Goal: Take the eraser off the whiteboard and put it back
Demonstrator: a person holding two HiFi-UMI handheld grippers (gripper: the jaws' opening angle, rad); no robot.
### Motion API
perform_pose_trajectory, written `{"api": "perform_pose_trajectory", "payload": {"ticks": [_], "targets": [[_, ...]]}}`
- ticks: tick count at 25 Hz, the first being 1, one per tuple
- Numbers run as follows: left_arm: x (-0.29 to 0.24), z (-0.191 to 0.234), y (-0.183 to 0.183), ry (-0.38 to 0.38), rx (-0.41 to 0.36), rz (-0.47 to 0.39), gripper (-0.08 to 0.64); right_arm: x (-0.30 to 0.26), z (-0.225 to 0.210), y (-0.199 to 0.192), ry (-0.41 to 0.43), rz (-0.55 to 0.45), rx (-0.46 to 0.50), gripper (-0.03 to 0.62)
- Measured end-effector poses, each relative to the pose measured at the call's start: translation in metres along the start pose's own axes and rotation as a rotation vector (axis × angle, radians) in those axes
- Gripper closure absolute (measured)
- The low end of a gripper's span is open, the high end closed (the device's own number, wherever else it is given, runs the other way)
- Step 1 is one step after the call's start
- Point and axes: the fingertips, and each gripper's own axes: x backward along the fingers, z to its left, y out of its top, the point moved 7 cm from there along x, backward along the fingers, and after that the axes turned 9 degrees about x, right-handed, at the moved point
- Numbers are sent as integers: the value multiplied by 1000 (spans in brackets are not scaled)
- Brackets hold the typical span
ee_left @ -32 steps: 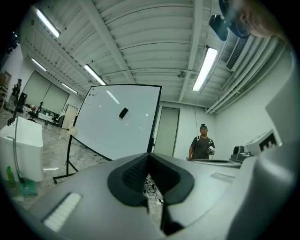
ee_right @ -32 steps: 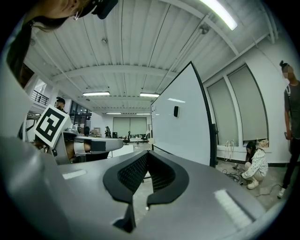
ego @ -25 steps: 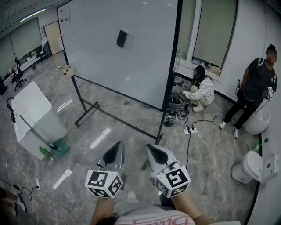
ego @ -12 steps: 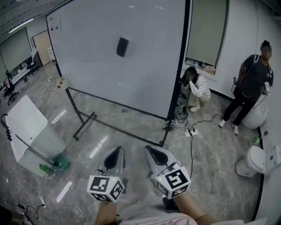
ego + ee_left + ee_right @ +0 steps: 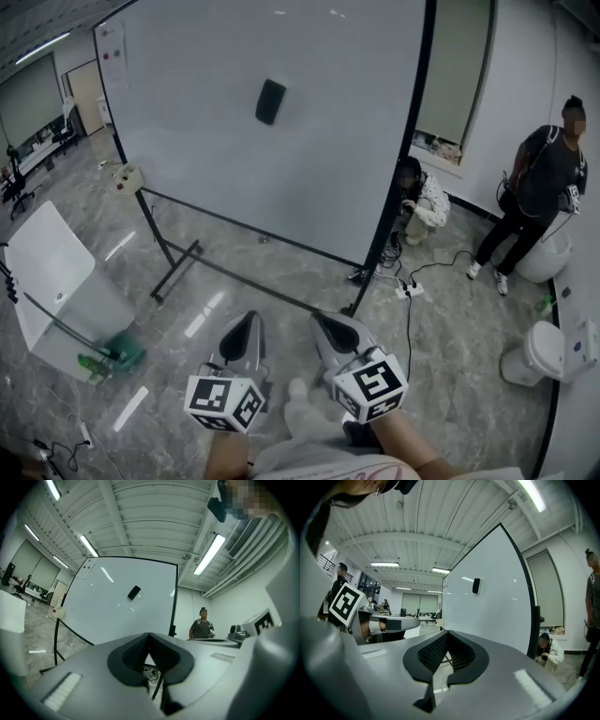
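The left grey plastic hand-held gripper (image 5: pixel 246 326) and the right grey plastic hand-held gripper (image 5: pixel 325 328) sit low in front of the person, side by side and near each other without touching. Both point level and forward. Each has a white cube with black square markers at its rear, the left cube (image 5: pixel 223 401) and the right cube (image 5: pixel 371 384). Both pairs of jaws meet at the tips with nothing between them. The left forearm (image 5: pixel 223 461) and the right forearm (image 5: pixel 405 442) are bare.

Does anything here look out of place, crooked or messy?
The eraser sits tilted high on the whiteboard. Loose cables and a power strip trail across the floor at its right end. Nothing looks spilled or broken.
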Motion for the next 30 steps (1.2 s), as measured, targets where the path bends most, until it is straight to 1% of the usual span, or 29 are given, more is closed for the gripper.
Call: {"api": "perform_pose_trajectory", "payload": {"ticks": [10, 14, 20, 21, 22, 23, 26, 30], "targets": [[-81, 27, 34, -12, -79, -38, 560, -64, -42, 3, 19, -35, -10, 592], [-120, 36, 57, -20, -117, -69, 560, -92, -65, 10, 23, -57, -14, 592], [-179, 50, 96, -51, -176, -116, 560, -130, -100, 21, 35, -93, -7, 592], [-187, 51, 103, -57, -191, -125, 555, -136, -105, 23, 35, -100, -4, 592], [-195, 52, 110, -65, -207, -132, 512, -141, -110, 25, 35, -107, -2, 592], [-203, 53, 116, -72, -222, -139, 495, -146, -115, 28, 31, -112, -1, 592], [-222, 55, 133, -86, -263, -161, 478, -158, -126, 29, 29, -122, -2, 592], [-247, 58, 150, -114, -324, -157, 410, -171, -130, 27, 40, -127, 4, 592]]}}
